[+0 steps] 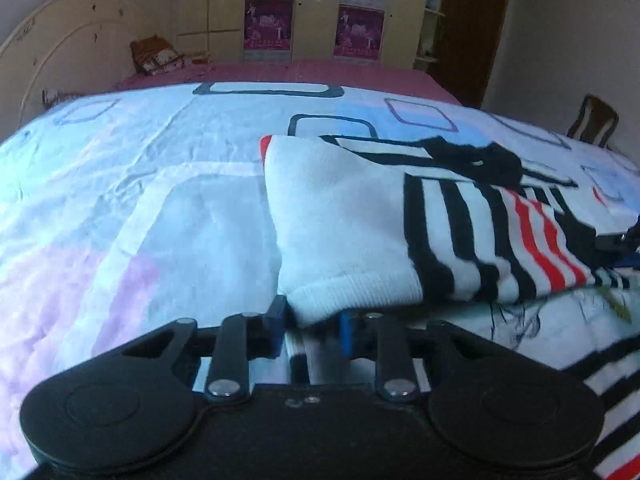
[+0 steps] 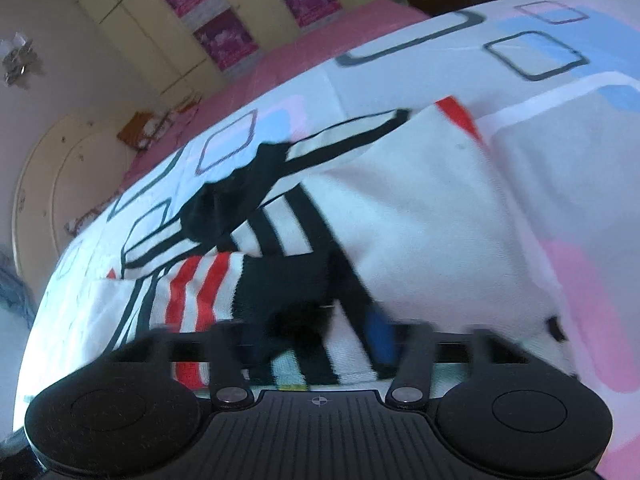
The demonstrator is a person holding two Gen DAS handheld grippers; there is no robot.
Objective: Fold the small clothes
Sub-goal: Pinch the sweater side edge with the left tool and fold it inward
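A small white sweater (image 1: 340,216) with black and red stripes lies on the bed; it also shows in the right wrist view (image 2: 420,216). Its white sleeve is folded across the striped body. My left gripper (image 1: 310,316) is shut on the sweater's white ribbed cuff (image 1: 352,296). My right gripper (image 2: 316,328) is shut on the sweater's black and striped edge (image 2: 288,288); its blue finger pad (image 2: 380,332) shows against the cloth. The right view is blurred by motion. The right gripper's tip appears at the right edge of the left view (image 1: 624,240).
The bed sheet (image 1: 160,184) is white with blue, pink and dark squares. A pink cover (image 1: 320,72) and a pillow (image 1: 160,58) lie at the far end by the headboard (image 1: 52,52). A wardrobe (image 1: 316,8) stands behind. A chair (image 1: 592,120) is at the right.
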